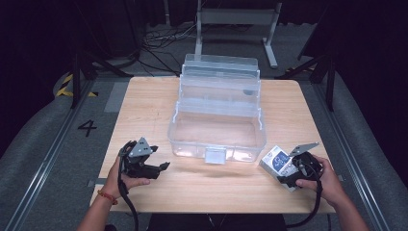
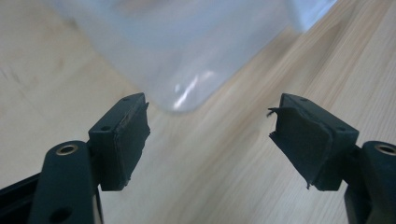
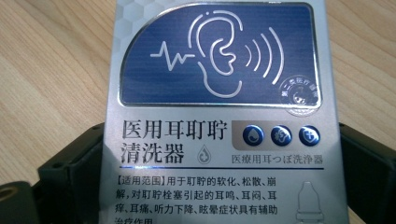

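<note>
A silver and blue carton (image 3: 219, 93) with an ear symbol and printed text lies between the jaws of my right gripper (image 3: 219, 182), which press on its two sides. In the high view that carton (image 1: 275, 160) is at the table's front right, with the right gripper (image 1: 288, 177) shut on its near end. My left gripper (image 1: 162, 167) is held at the front left, pointing right toward the clear plastic organiser box (image 1: 216, 139). Its jaws stand open with nothing between them (image 2: 210, 135), and a corner of the clear box (image 2: 187, 56) shows just beyond them.
The clear box stands open in the middle of the wooden table (image 1: 144, 106), its tiered trays (image 1: 220, 79) stepped up toward the back and a latch (image 1: 215, 156) on its front wall. Bare wood runs along the front edge between the two hands.
</note>
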